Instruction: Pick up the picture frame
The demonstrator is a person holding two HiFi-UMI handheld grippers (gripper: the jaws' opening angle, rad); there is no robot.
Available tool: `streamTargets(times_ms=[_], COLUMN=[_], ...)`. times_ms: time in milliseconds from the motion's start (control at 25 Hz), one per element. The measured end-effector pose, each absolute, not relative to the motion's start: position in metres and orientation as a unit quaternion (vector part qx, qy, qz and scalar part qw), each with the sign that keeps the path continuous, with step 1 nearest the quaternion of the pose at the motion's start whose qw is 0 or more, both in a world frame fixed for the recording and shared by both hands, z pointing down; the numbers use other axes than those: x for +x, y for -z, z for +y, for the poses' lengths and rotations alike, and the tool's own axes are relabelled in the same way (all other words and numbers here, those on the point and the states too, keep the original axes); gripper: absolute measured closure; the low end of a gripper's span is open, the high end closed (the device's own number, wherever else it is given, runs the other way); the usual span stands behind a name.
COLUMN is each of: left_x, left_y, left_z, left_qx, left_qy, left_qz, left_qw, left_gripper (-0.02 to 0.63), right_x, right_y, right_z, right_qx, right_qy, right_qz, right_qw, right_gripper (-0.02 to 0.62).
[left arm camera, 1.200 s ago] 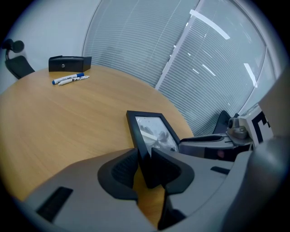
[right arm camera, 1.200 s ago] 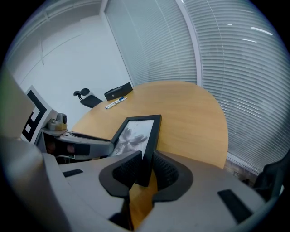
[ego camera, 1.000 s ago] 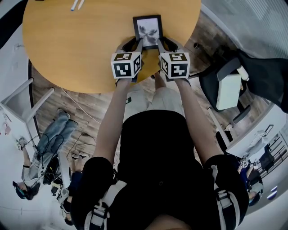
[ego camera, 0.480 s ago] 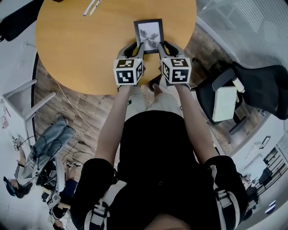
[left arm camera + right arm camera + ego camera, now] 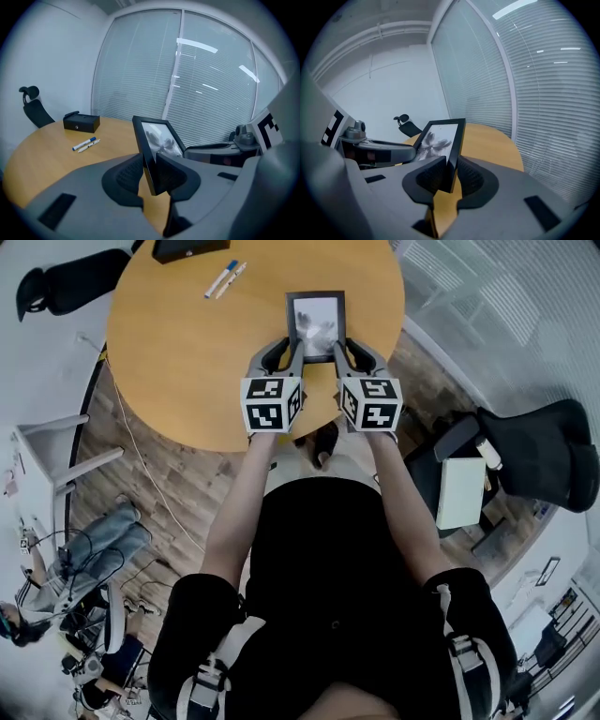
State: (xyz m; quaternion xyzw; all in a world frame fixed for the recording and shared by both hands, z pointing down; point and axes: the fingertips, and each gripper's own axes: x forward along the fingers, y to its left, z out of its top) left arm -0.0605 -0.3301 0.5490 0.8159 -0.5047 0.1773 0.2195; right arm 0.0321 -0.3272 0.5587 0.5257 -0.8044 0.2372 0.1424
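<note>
A black picture frame point(image 5: 316, 324) with a grey print is held above the round wooden table point(image 5: 178, 352), its lower end nearest me. My left gripper point(image 5: 298, 345) is shut on its lower left corner; the pads point(image 5: 129, 176) press the frame edge point(image 5: 149, 164). My right gripper point(image 5: 336, 345) grips the lower right corner. Its jaws are opening slightly, with the frame point(image 5: 440, 136) still pinched between the pads point(image 5: 471, 176). The frame tilts up away from me in both gripper views.
A black box point(image 5: 187, 247) and two markers point(image 5: 223, 277) lie on the far left of the table. A black chair point(image 5: 66, 287) stands at the back left and another chair point(image 5: 534, 451) at the right. Window blinds point(image 5: 211, 84) run behind the table.
Both grippers have risen together with the frame, lifting it off the table top. The markers and the black box have come into the head view.
</note>
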Motion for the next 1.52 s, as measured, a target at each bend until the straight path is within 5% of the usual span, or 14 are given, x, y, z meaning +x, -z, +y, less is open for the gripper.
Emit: streamTargets(times_ms=[1000,1520], left_x=[-0.054,-0.058], left_y=[-0.344,-0.318], left_z=[-0.347,-0.331], left_qx=[0.839,0.843], left_qy=[-0.060,-0.036], left_qz=[-0.539,-0.536], left_qw=[0.052,0.038], left_gripper=[0.506,0.506], right_x=[0.039,0.036], right_y=[-0.349,-0.321], right_z=[-0.349,-0.333], right_qx=[0.531,0.532], right_qy=[-0.058,-0.030], right_qz=[-0.845,-0.846], right_qw=[0.026,0.009], right_gripper=[0.505,0.508])
